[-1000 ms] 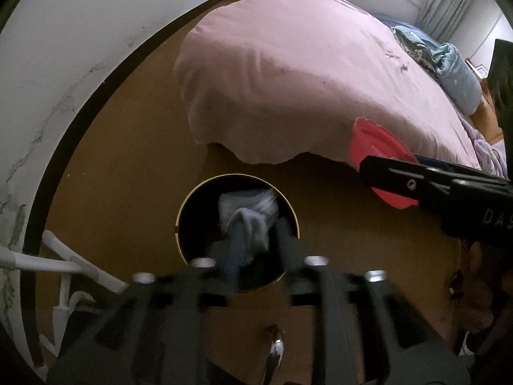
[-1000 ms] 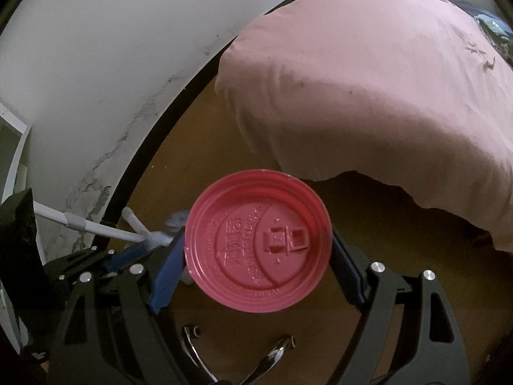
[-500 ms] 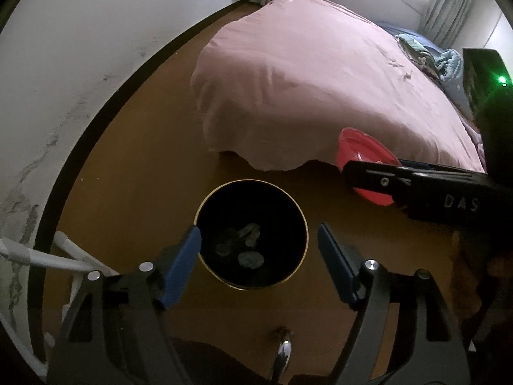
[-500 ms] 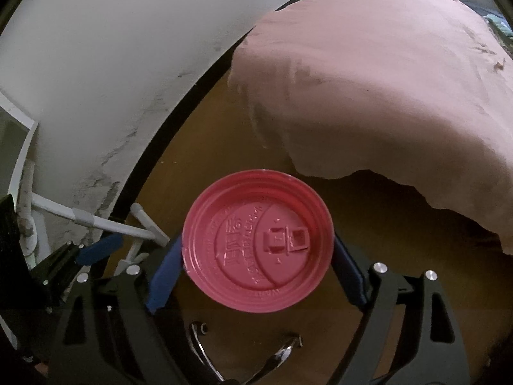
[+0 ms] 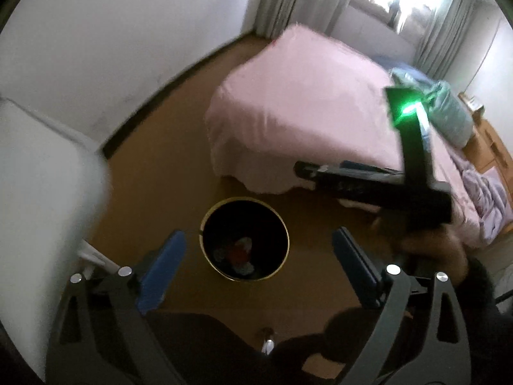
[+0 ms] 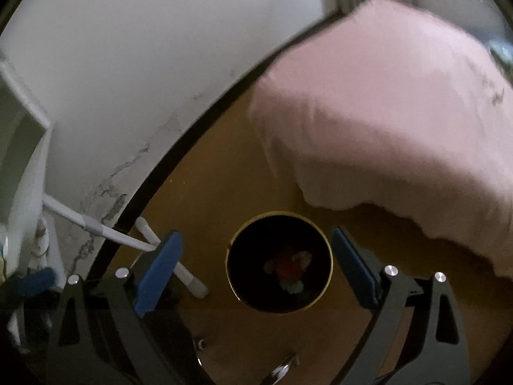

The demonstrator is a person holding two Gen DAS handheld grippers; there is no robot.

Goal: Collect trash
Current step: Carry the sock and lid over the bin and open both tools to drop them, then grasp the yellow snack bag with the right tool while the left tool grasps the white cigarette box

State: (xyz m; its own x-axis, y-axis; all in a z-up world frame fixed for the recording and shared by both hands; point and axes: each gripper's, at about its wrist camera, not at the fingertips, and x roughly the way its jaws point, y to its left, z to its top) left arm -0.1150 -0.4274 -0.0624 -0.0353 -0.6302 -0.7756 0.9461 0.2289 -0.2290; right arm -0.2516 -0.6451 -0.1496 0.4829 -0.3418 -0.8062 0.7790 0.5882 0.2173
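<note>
Both hand-held grippers empty, jaws wide apart: left hand-held gripper and right hand-held gripper hover above the black bin on the floor near the bed. Trash, red piece included, lies at the bin's bottom, so drop looks done.

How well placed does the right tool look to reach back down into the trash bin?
Probably yes. The right tool is open and empty, and the trash bin shows between its fingers with its mouth uncovered. How far the bin sits below it cannot be told.
</note>
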